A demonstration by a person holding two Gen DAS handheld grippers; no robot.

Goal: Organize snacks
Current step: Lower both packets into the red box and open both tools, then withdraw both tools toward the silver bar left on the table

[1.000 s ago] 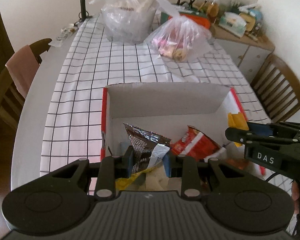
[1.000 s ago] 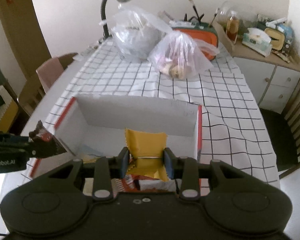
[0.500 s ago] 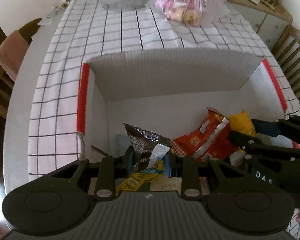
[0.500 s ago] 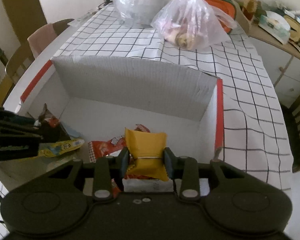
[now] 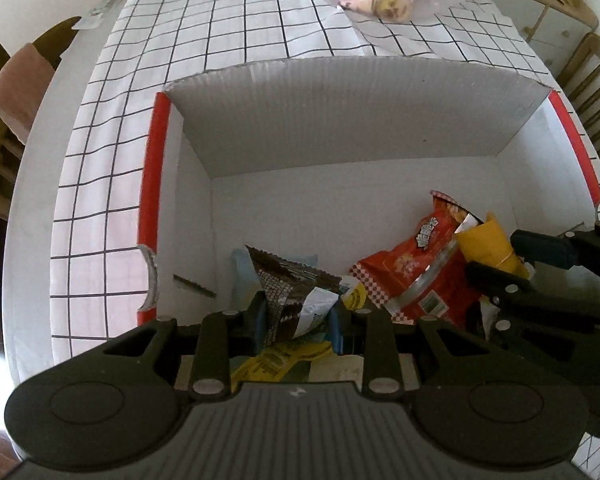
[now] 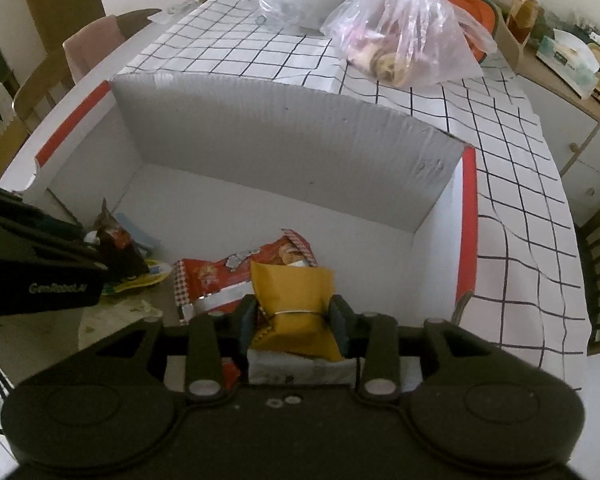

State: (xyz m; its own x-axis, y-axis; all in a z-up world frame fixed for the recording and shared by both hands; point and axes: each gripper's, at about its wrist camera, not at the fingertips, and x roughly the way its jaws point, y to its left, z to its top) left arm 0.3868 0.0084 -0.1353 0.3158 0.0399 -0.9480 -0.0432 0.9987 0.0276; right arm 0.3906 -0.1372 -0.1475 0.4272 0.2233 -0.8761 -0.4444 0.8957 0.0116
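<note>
Down in the box: both your grippers sit low inside the white cardboard box, near its front wall.
Left gripper: pinching a dark checkered snack packet, held just above a yellow wrapper on the floor.
Right gripper: jaws opening around a yellow snack pouch; the pouch is still between the pads, which look to be touching it yet.
Already in: a red snack bag lies just beyond the yellow pouch.
Risk, right: if you lift before the pads clear, the crinkly pouch may cling and ride back out.
Risk, left: letting go where you are drops the packet on the front heap; snacks stay bunched, the back left bare.
Risk, both: your two grippers are near each other; withdrawing together could knock them.
Surface: black-grid white tablecloth, rumpled at the right edge.
Room: two clear plastic bags beyond the box, wooden chairs around, a cluttered sideboard at the wall.
</note>
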